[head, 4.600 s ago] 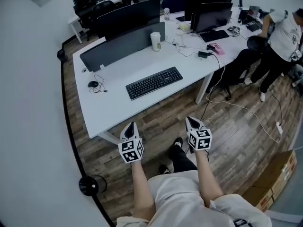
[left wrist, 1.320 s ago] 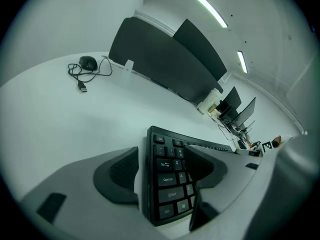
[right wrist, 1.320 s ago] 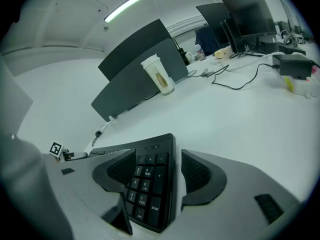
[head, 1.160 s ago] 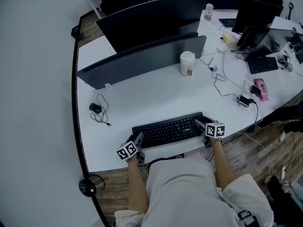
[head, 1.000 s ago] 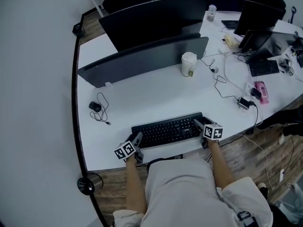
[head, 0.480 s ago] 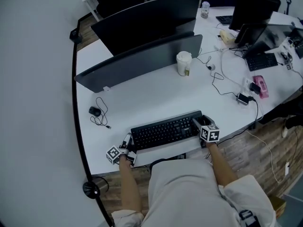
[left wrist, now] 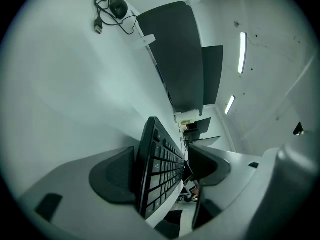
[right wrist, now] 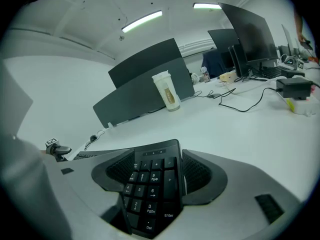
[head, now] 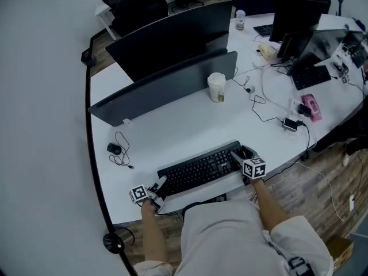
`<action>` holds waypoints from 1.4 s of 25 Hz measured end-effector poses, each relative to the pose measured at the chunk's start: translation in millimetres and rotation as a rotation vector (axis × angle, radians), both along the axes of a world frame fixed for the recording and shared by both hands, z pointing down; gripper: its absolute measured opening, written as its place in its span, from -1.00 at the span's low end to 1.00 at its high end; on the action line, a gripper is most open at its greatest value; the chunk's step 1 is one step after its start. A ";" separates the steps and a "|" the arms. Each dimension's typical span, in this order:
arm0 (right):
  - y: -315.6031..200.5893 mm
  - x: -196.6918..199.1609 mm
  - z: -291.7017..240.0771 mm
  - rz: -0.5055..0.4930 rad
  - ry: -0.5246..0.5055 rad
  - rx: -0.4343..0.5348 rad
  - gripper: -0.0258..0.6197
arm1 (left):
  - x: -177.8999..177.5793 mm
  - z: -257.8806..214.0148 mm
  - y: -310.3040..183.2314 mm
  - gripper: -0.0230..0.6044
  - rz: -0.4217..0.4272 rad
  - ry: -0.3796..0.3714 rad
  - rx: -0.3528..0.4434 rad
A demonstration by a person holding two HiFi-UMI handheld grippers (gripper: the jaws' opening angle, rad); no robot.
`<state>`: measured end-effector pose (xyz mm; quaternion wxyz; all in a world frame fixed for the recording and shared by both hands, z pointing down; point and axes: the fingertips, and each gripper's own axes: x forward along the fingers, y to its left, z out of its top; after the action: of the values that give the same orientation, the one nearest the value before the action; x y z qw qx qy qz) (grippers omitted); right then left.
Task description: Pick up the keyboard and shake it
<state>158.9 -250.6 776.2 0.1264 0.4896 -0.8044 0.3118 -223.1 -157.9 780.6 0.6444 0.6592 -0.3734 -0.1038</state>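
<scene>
A black keyboard (head: 198, 168) lies along the near edge of the white desk (head: 172, 128). My right gripper (head: 237, 154) is at its right end. In the right gripper view both pads press the front and back edges of the number pad (right wrist: 150, 184), so my right gripper (right wrist: 155, 171) is shut on it. My left gripper (head: 156, 184) is at the left end, turned on its side. In the left gripper view the keyboard (left wrist: 157, 174) sits between the jaws of my left gripper (left wrist: 162, 169). One pad (left wrist: 115, 176) rests against its underside and the other pad (left wrist: 210, 166) stands off the keys.
A dark divider panel (head: 167, 85) and a monitor (head: 172, 33) stand behind the keyboard, with a paper cup (head: 216, 87) beside the panel. A small black device with a cable (head: 114, 149) lies at the left. Cables, a charger (head: 289, 124) and a pink item (head: 309, 104) lie at the right.
The person has come up to the desk and both grippers have reached the keyboard's ends. In the last second the left gripper dropped lower and rolled sideways at the left end.
</scene>
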 end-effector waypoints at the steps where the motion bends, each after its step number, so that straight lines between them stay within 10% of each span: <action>1: -0.3 0.6 0.5 -0.003 -0.003 -0.002 -0.01 | 2.0 -1.4 2.0 0.15 0.013 0.022 0.001; 11: -10.1 -4.6 -7.2 -0.032 -0.112 0.004 -0.02 | 19.1 -51.5 8.9 -0.26 0.093 0.351 0.153; 15: -17.0 -10.5 -11.8 -0.075 -0.188 -0.008 -0.04 | 23.4 -42.7 6.2 -0.60 0.165 0.204 0.183; 23: -16.2 -4.3 -23.3 -0.322 -0.281 -0.070 -0.10 | 14.6 -54.6 3.6 -0.59 0.310 -0.091 0.360; 35: 29.2 -49.1 -3.6 -0.815 -0.205 -0.381 -0.04 | 11.4 -52.4 18.1 -0.58 0.572 -0.247 0.519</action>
<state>109.8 -221.3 772.6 0.2462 0.0679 -0.8680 0.4259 -211.6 -139.8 728.2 0.4099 0.8848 -0.2108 0.0690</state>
